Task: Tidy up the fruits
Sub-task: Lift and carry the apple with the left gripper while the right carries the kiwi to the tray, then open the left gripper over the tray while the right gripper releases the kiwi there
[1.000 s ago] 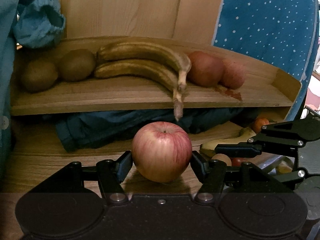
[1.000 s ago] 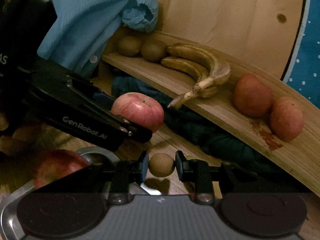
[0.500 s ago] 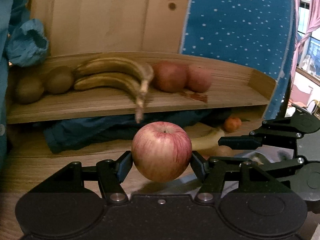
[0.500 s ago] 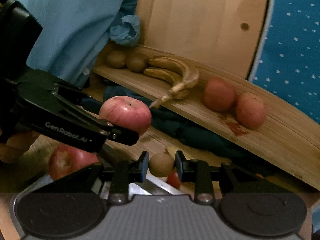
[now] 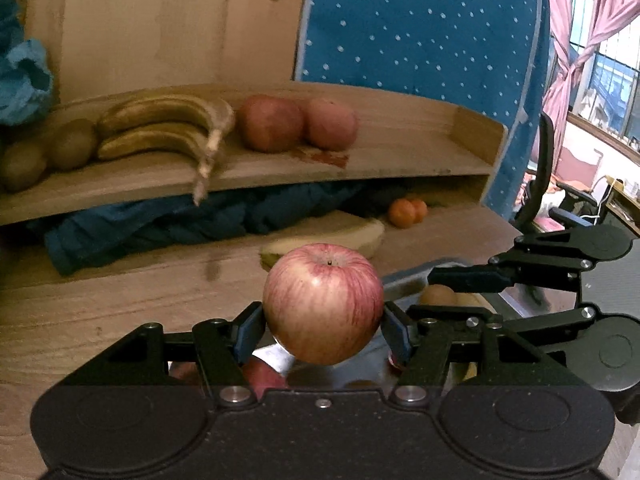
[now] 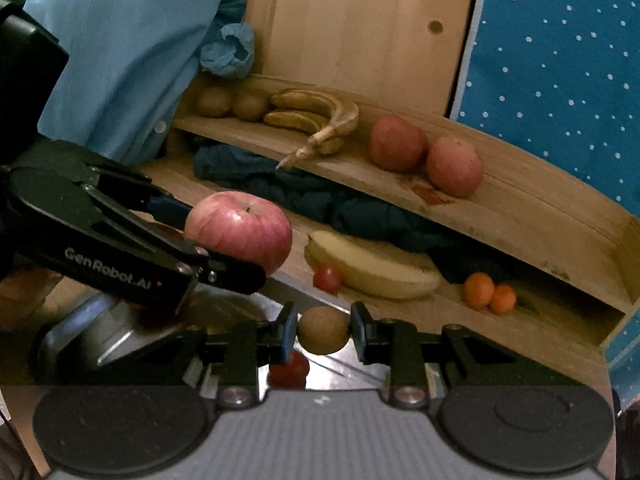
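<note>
On upper shelf (image 6: pixel 520 216), left to right: 2 kiwis (image 6: pixel 232 101), bananas (image 6: pixel 316 116), 2 apples (image 6: pixel 424 152). Beneath, on lower board (image 5: pixel 120 292): cloth (image 6: pixel 320 196) at back, banana (image 6: pixel 372 268) before it, tomato (image 6: pixel 327 279) left, 2 oranges (image 6: pixel 490 292) right. Nearest, metal tray (image 6: pixel 92 332).

Home room, pink curtains (image 5: pixel 592 32), wooden shelf (image 5: pixel 400 160)
</note>
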Action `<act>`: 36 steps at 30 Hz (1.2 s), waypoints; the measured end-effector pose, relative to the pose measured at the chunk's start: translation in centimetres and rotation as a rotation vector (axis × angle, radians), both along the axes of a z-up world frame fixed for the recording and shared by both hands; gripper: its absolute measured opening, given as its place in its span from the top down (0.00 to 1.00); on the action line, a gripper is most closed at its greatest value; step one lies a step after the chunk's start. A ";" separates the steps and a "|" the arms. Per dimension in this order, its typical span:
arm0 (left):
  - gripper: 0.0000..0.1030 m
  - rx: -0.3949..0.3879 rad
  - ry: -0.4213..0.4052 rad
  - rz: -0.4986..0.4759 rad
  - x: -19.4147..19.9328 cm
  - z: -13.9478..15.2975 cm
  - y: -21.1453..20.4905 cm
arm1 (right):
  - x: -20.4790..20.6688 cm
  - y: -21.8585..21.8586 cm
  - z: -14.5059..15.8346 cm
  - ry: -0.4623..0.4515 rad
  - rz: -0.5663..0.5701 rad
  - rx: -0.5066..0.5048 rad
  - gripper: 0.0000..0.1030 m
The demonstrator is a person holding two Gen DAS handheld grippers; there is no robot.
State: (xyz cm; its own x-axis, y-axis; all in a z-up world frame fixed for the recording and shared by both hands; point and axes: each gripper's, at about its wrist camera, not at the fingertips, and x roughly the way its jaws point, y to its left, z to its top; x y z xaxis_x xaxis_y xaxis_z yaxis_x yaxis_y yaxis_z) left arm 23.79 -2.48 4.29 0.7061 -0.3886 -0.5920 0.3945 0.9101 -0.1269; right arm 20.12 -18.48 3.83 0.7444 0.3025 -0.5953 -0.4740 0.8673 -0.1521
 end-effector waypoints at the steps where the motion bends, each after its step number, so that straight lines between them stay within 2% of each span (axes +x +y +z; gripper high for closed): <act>1: 0.37 0.003 0.005 -0.001 0.0 -0.1 -0.3 | -0.1 -0.2 -0.1 0.001 -0.005 0.002 0.69; 18: 0.37 0.053 0.022 -0.014 -0.2 -0.8 -2.3 | -0.1 -2.0 -1.5 0.028 -0.052 0.020 0.68; 21: 0.37 0.057 0.020 -0.011 -0.3 -0.8 -2.5 | -0.4 -2.2 -1.5 0.023 -0.060 0.024 0.64; 25: 0.35 0.035 -0.023 -0.007 -1.0 0.1 -2.3 | -1.1 -2.4 -1.2 0.009 -0.070 0.030 0.58; 29: 0.29 0.031 -0.063 0.004 -1.9 1.1 -2.3 | -2.0 -3.0 -0.5 -0.023 -0.089 0.046 0.47; 33: 0.18 0.018 -0.105 0.023 -3.3 2.2 -1.9 | -3.2 -3.7 0.5 -0.064 -0.114 0.070 0.34; 36: 0.16 0.013 -0.136 0.037 -4.6 2.9 -1.6 | -4.4 -4.1 1.3 -0.096 -0.133 0.090 0.24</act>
